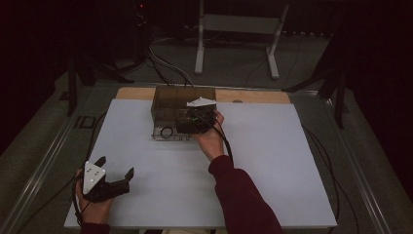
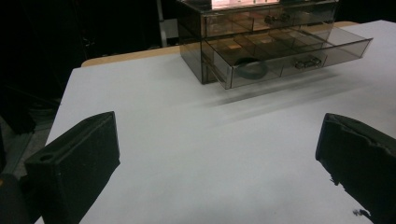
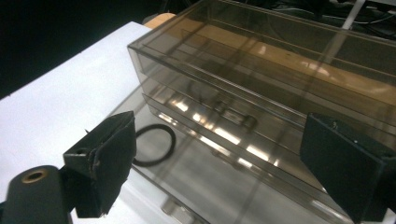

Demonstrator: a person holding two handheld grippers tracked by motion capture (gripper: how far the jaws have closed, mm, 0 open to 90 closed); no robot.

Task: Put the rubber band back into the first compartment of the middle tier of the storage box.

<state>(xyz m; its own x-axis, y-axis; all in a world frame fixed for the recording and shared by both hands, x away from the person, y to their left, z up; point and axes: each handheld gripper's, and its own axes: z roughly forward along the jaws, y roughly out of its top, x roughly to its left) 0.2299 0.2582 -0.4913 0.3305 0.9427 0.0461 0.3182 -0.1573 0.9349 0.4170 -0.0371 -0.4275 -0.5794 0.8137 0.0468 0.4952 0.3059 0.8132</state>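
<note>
Right hand-held gripper point(image 3: 219, 163), jaws wide and empty, hovers over the open drawer point(image 3: 210, 186) holding a black ring point(image 3: 154, 144); left hand-held gripper point(image 1: 116, 173) rests wide open on the tabletop point(image 1: 272, 161).

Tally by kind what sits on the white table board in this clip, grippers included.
Smoky clear drawer box: 1
Black ring in the open lower drawer: 1
Handheld grippers: 2, left gripper and right gripper, both open
Total: 4
</note>
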